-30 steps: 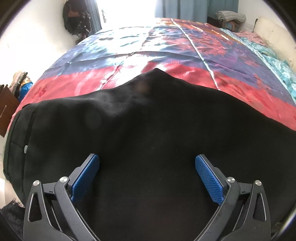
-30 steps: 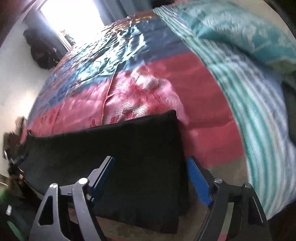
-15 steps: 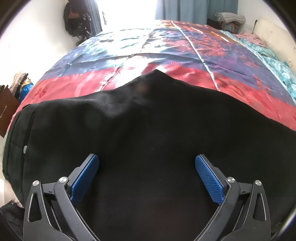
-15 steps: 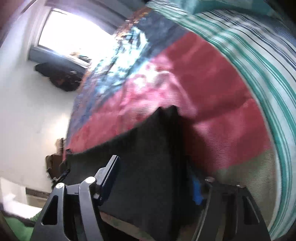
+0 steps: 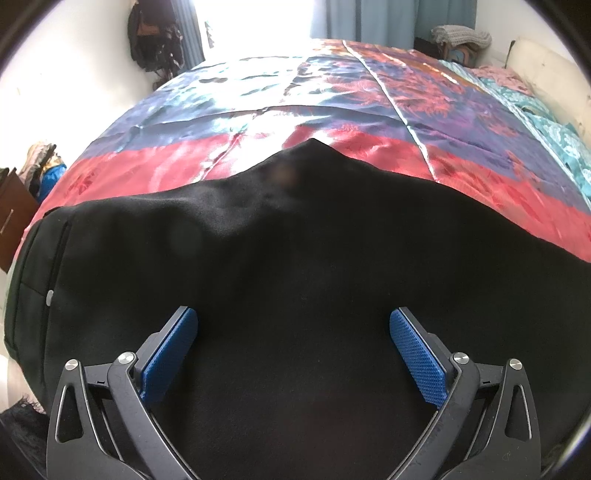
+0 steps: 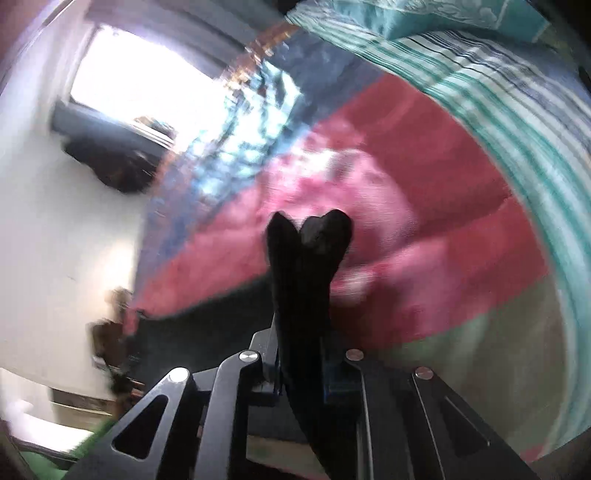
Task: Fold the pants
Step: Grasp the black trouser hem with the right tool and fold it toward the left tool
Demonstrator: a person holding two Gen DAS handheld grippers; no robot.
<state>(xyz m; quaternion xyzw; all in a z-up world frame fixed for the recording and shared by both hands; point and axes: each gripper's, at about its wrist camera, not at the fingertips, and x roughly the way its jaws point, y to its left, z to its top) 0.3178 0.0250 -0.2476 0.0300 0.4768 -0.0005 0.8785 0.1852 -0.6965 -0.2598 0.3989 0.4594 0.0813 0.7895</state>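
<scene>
While the left gripper [image 5: 293,345] hangs with its blue pads [image 5: 417,360] spread wide and nothing pinched between them, the black pants [image 5: 295,258] lie flat across the near half of the bedspread [image 5: 332,99], filling the left wrist view from nine o'clock round to three. That view alone shows the garment's spread: a peak of cloth pokes up toward twelve o'clock, and the waistband with a small pale button [image 5: 49,294] sits out at nine o'clock, at the bed's edge. It also takes in the curtains [image 5: 369,18] at twelve o'clock and a teal cover [image 5: 554,122] at two.

Over to the right wrist view, blurred, and here is what the other camera misses: the right gripper [image 6: 301,369] has its jaws closing, narrowed to a slit, with a bunched end of the pants [image 6: 303,280] squeezed between them. The cloth stands up out of the claw toward twelve o'clock, two rounded lobes at its tip, with the red band of the bedspread [image 6: 424,192] behind. A striped teal sheet [image 6: 517,122] curves past at two o'clock, and a bright window [image 6: 140,85] glares at ten.
</scene>
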